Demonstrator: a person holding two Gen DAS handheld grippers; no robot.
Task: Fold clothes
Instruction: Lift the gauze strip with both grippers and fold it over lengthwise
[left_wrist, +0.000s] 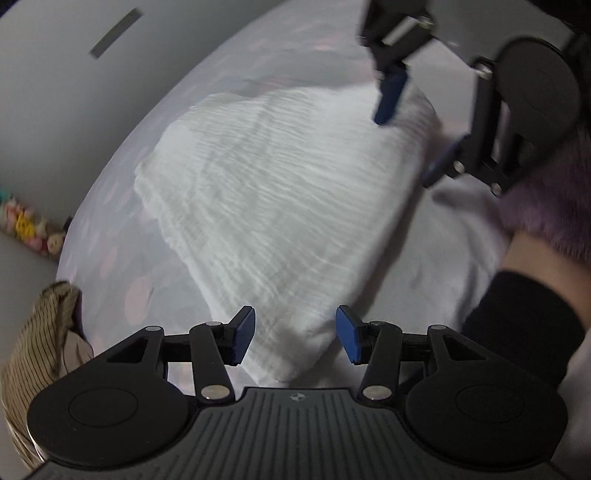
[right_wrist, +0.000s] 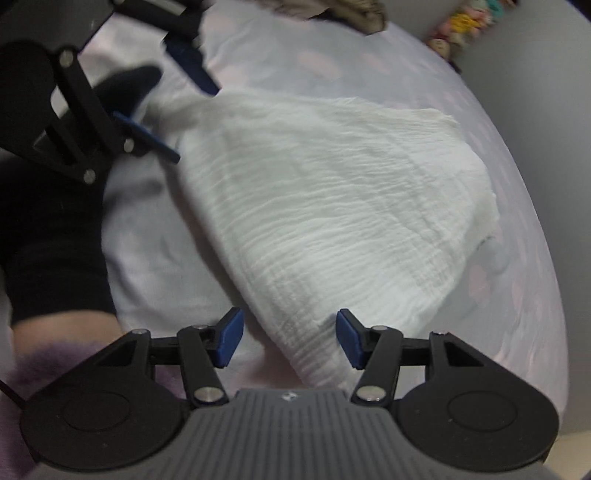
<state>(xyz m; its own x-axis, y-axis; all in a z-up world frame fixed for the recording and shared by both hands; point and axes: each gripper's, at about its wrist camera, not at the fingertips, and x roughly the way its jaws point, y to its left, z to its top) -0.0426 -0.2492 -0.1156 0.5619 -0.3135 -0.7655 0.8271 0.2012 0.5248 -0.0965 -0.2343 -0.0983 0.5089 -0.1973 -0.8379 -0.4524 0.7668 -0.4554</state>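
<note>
**Pale dotted bedsheet, white garment folded on top**

Lay crinkled and white on the bedsheet (left_wrist: 122, 236): folded garment (left_wrist: 280, 206), layered edges stacked at one side. Hovered over opposite corners, tilted downward: left gripper (left_wrist: 295, 334) and right gripper (right_wrist: 290, 338), blue pads parted, cloth between but unclamped. Sat nearby, striped fabric (left_wrist: 40, 332).
</note>
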